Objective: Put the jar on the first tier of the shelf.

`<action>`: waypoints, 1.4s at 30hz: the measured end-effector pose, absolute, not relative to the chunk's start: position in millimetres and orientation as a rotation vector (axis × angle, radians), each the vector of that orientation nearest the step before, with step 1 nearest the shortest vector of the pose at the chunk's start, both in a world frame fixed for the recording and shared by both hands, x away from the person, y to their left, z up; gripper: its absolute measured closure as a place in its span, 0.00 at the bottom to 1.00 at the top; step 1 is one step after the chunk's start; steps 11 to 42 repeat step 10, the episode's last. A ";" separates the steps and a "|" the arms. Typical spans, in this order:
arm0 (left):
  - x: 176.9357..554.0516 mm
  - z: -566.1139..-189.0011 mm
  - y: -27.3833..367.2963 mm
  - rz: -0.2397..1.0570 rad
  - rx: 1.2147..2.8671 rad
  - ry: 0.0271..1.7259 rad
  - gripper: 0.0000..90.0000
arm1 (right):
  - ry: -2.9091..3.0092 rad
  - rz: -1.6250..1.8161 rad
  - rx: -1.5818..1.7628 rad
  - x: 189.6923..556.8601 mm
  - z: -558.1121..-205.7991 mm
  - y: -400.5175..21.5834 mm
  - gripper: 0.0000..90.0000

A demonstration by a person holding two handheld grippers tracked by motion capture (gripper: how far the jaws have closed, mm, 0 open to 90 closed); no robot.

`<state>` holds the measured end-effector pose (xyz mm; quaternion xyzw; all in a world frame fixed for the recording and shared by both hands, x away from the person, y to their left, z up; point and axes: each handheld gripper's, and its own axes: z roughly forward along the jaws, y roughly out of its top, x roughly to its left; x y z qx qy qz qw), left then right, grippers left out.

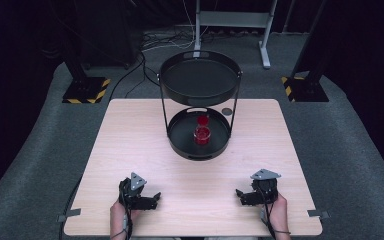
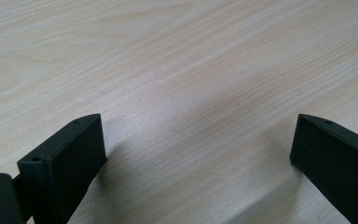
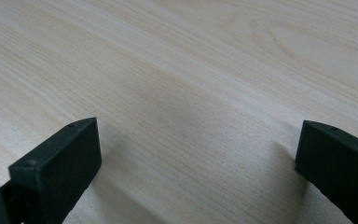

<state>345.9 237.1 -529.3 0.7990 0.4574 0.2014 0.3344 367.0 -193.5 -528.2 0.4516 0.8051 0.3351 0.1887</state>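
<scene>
- Nearest the camera, two hands come in over the near edge of the pale wooden surface (image 1: 145, 135), each holding a set of tongs.
- Left tongs (image 1: 150, 201) rest low on the wood at the near left, jaws spread wide with nothing between them; the left gripper view shows bare grain between the two black jaws.
- Right tongs (image 1: 242, 196) sit at the near right, jaws equally wide and empty, pointing inward toward the left ones.
- Farther back, at the middle of the surface, stands a black two-tier tray stand (image 1: 200, 82). Its upper tray looks bare.
- On the lower tray (image 1: 180, 137) sits a small red cup (image 1: 202, 135), upright, with another small red piece (image 1: 203, 120) just behind it; I cannot tell what that piece is.
- Both tongs are well apart from the cup.
- My guess is the cup is light, stiff and see-through plastic or glass, so slick and easy to tip.
- I would take it across the side wall near the rim, reaching in from the front, between the stand's thin posts and under the upper tray.
</scene>
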 end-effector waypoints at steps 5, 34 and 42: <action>346.5 -529.4 237.4 0.517 2.083 1.198 0.03 | 2.263 0.942 1.270 366.9 -528.2 -193.4 0.00; 346.7 -529.4 237.7 0.513 2.084 1.199 0.03 | 2.264 0.942 1.270 367.1 -528.1 -193.4 0.00; 346.7 -529.4 237.7 0.513 2.084 1.199 0.03 | 2.264 0.942 1.270 367.1 -528.1 -193.4 0.00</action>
